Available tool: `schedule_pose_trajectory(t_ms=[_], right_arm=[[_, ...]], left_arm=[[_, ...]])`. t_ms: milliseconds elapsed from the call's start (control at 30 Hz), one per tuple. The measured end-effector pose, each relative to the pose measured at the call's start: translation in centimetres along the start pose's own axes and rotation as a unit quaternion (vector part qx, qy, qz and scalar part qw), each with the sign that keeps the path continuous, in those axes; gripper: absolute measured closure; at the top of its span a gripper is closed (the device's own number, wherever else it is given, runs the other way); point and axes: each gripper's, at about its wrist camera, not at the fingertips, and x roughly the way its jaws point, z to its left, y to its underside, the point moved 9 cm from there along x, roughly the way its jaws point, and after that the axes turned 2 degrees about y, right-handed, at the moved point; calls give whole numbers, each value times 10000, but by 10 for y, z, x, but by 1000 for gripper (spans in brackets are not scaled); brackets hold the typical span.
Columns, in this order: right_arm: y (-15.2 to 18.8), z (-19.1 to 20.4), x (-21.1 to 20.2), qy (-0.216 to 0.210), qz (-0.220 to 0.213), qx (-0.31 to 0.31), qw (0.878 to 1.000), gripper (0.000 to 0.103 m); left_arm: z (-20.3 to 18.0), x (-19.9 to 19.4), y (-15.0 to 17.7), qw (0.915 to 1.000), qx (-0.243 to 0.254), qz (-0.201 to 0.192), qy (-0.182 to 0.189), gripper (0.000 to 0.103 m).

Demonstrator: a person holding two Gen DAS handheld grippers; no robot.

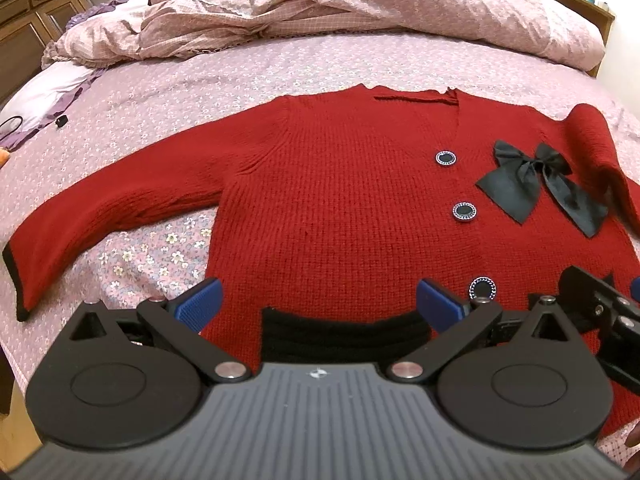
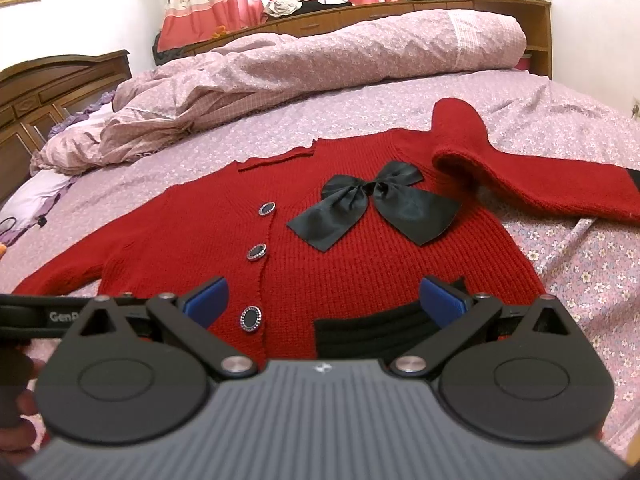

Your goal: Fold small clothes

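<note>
On the bed (image 1: 280, 80), spread over the pink flowered sheet, we see the red cardigan (image 1: 340, 200) lying front-up with its neckline toward twelve o'clock and its black hem band (image 1: 344, 338) toward six o'clock, right under our tools. Our left tool (image 1: 318, 304) hovers at the hem with its blue pads (image 1: 200, 304) spread wide and nothing between them; the band shows in the gap. Our right tool (image 2: 326, 300) is spread just as wide over the hem, and we cannot tell whether either one touches the knit.

Three dark round buttons (image 2: 256, 252) run down the closure, and a black satin bow (image 2: 372, 206) sits at about one o'clock from them in the right wrist view. One sleeve (image 1: 100, 208) stretches flat toward nine o'clock in the left wrist view, ending in a black cuff (image 1: 16, 280). The other sleeve (image 2: 520, 168) is bent at the shoulder and runs off toward three o'clock in the right wrist view.

At twelve o'clock a crumpled pink duvet (image 2: 320, 52) lies well apart from the cardigan, with a wooden headboard (image 2: 48, 88) at ten o'clock.
</note>
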Motion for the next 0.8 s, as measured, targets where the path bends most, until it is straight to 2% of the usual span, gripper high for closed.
schedule_pose_trajectory(t_ms=[800], right_arm=[[1, 4, 1, -56, -24, -83, 9999, 0]], left_arm=[[2, 2, 3, 10000, -82, 40, 7, 0]])
